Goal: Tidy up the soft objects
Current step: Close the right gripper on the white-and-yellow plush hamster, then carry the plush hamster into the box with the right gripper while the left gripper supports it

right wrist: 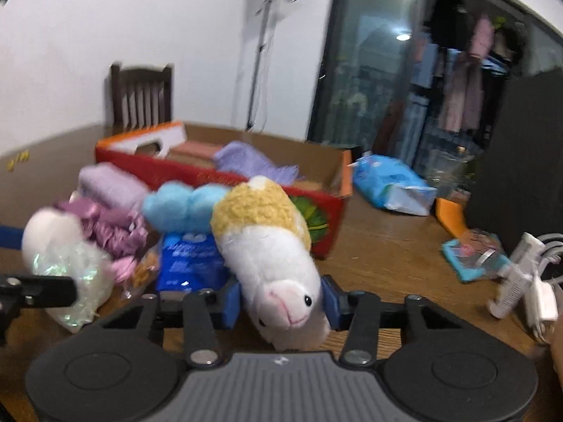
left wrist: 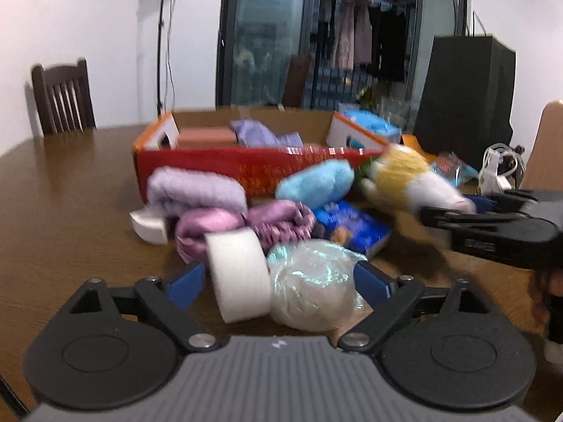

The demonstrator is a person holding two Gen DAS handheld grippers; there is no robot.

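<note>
Plush sheep (right wrist: 271, 256) clamped between right tongs (right wrist: 279, 302); head toward camera.

Soft pile (left wrist: 246, 211) on table (left wrist: 70, 183), box (left wrist: 225, 165) behind, chair (left wrist: 63, 98) beyond

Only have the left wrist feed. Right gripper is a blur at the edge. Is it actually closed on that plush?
Observer: Yes. In the right wrist view the right gripper has its blue pads pressed on the plush toy at the head.
Operator: Which way does the toy face?
Observer: Its pink snout points back toward that camera, yellow body away.
Operator: Anything to its right on the table?
Observer: A white charger with cable lies there, apart from the toy.
</note>
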